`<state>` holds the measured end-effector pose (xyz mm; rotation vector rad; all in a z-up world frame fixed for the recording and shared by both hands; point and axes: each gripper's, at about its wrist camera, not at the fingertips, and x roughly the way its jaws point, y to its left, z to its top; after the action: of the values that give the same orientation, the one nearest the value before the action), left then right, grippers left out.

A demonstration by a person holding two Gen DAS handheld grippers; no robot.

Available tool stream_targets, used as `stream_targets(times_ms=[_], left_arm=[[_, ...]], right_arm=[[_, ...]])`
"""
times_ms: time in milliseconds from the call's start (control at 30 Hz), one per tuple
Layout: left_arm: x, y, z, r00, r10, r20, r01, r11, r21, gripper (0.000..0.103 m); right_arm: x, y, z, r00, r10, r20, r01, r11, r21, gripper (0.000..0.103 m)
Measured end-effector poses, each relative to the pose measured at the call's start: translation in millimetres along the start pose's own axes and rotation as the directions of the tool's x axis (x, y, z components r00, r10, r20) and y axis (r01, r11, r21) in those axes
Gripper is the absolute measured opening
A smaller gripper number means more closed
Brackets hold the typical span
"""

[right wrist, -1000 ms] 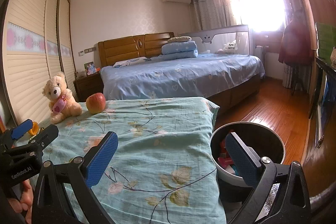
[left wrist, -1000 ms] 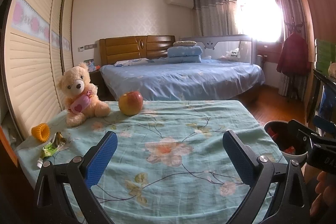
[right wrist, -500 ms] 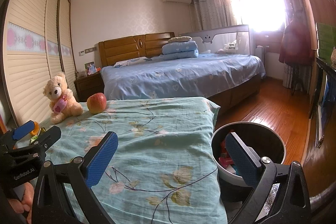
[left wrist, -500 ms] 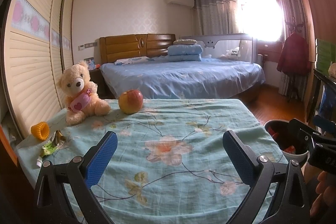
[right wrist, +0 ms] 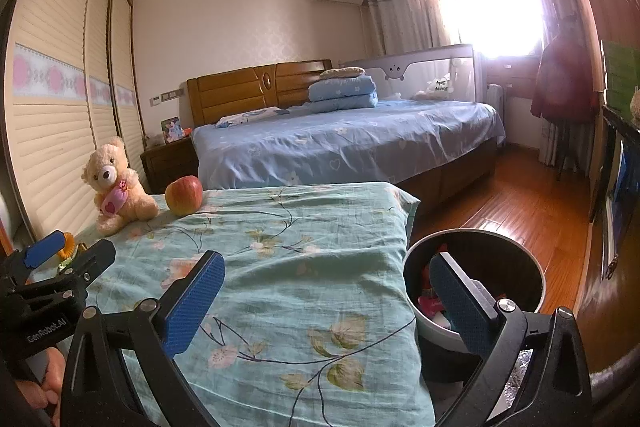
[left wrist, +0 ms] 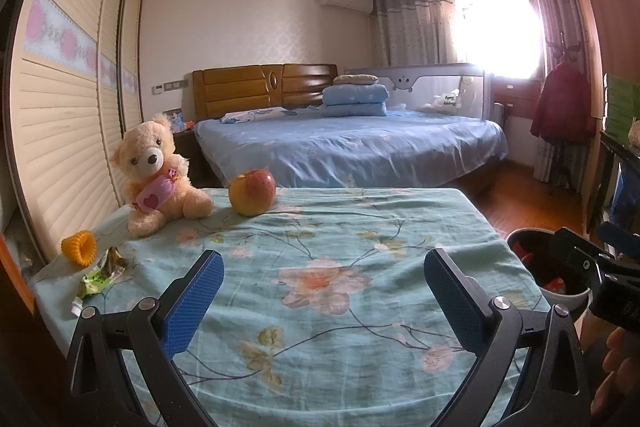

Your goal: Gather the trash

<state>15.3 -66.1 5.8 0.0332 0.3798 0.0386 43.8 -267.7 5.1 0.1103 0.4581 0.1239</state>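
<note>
Crumpled green-and-silver wrapper (left wrist: 100, 277) at 9 o'clock in left view, lying on floral cloth (left wrist: 320, 267) near its left edge, just below orange ribbed ring (left wrist: 79, 247); foil creased, print unreadable. White scrap (left wrist: 76, 307) just beside it, too small to identify.

Left gripper (left wrist: 324, 291) spread wide above cloth, nothing between blue pads. Right gripper (right wrist: 326, 301) likewise wide, empty, one pad over cloth, other over bin (right wrist: 520, 255).

Bin at 4 o'clock off cloth corner, holding red and blue items, partly masked by pad. Wrapper mostly blocked in right view by left gripper body. Teddy bear (left wrist: 154, 173) and apple (left wrist: 252, 191) at 11 o'clock.
</note>
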Motion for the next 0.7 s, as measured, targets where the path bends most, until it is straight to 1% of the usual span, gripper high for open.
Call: stream_targets(times_ms=[700], left_arm=[[0.2,-0.7,-0.4,1.0,-0.006,0.0,0.006,1.0,0.002,0.102]], right_arm=[[0.3,0.1,0.6,1.0,0.001,0.0,-0.001,1.0,0.0,0.103]])
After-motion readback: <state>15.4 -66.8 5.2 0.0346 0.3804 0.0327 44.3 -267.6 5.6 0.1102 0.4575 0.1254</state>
